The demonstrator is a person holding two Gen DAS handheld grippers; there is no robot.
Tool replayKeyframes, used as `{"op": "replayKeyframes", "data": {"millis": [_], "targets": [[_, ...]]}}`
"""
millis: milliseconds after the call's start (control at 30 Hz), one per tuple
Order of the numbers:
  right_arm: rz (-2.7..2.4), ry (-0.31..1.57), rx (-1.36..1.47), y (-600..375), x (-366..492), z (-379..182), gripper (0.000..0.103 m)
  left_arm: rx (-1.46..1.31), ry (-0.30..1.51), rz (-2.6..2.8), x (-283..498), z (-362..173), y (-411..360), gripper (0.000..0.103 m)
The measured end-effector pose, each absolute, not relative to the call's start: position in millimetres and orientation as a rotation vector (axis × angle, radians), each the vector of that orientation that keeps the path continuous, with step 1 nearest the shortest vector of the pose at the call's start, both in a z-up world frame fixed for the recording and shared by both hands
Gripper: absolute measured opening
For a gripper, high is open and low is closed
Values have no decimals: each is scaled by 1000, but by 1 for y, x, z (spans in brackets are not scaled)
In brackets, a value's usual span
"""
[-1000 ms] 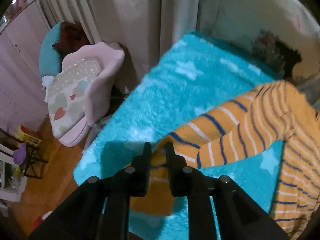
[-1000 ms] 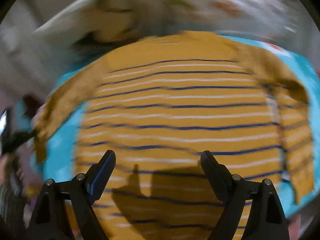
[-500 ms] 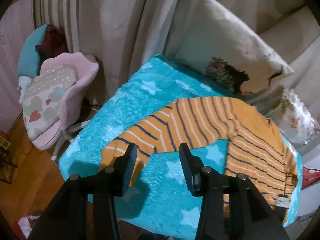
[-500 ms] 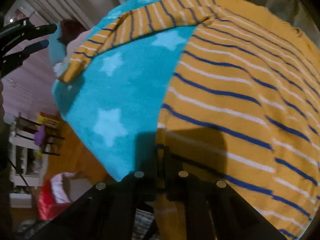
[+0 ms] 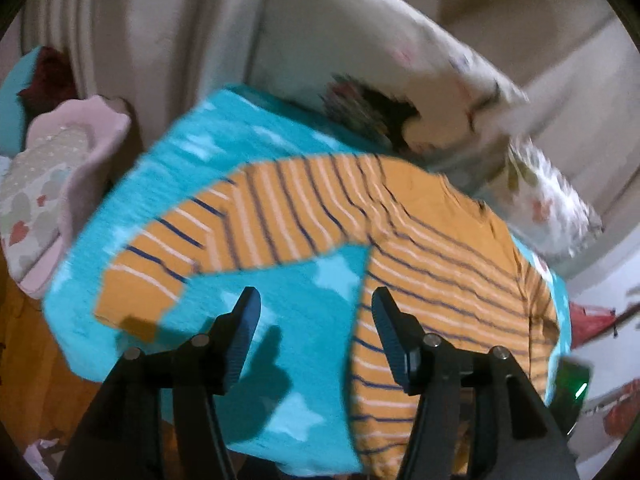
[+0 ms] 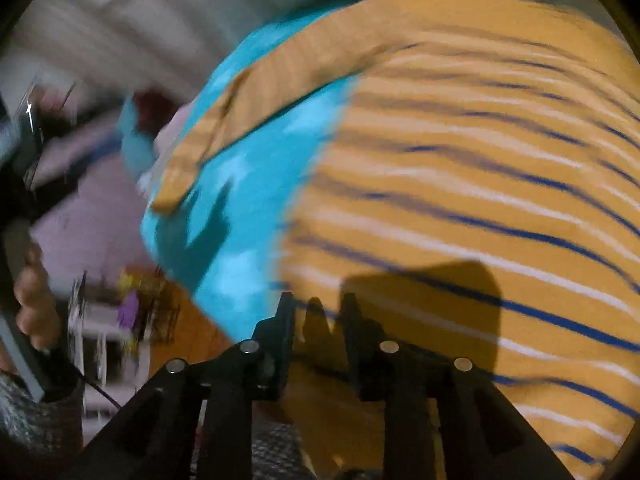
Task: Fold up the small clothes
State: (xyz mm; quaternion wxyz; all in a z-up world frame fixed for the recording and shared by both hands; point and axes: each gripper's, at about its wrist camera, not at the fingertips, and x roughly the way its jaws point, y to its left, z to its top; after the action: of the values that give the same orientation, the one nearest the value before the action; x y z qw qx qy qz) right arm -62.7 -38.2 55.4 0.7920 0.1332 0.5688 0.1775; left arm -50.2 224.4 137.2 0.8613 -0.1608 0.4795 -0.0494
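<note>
An orange shirt [image 5: 440, 248] with navy and white stripes lies spread on a turquoise star blanket [image 5: 304, 320]. Its left sleeve [image 5: 224, 236] stretches out flat toward the blanket's left edge. My left gripper [image 5: 316, 328] is open and empty, above the blanket between the sleeve and the shirt's body. In the right wrist view the shirt [image 6: 480, 184] fills the frame, with the sleeve [image 6: 248, 108] at the upper left. My right gripper [image 6: 318, 316] is at the shirt's bottom hem; its jaws stand narrowly apart with orange cloth between them.
Floral pillows [image 5: 420, 92] lean behind the blanket against beige curtains [image 5: 160, 40]. A pink chair [image 5: 60, 184] with a heart cushion stands at the left. Wooden floor [image 5: 28, 360] shows below the blanket's left edge. The person's hand [image 6: 32, 296] shows in the right wrist view.
My left gripper let go of the sleeve cuff, opened wide and moved right toward the shirt's body. My right gripper dropped to the bottom hem and closed there.
</note>
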Motion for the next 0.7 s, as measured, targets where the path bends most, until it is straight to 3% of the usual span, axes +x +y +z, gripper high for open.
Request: {"op": "replayKeyframes", "data": {"millis": [100,200,333,533,700], "targets": [[76,1128,306,-146,-83,76,31,-315,1041,-138,-53,131,192,59],[-235,1044,297,-246,-112,92,43,-323,1072,-159,-58,127,165,59],[-385,1010,490,-366,-149,96,45,-317,1096,-171,-65,127,122,59],[-342,1044,520,-438,-138,65,49,-271,1104,-154,-74,133,76,63],[-270,1034,430,-435,-110,43,52,-273,1104,-125,-76,137,61,65]]}}
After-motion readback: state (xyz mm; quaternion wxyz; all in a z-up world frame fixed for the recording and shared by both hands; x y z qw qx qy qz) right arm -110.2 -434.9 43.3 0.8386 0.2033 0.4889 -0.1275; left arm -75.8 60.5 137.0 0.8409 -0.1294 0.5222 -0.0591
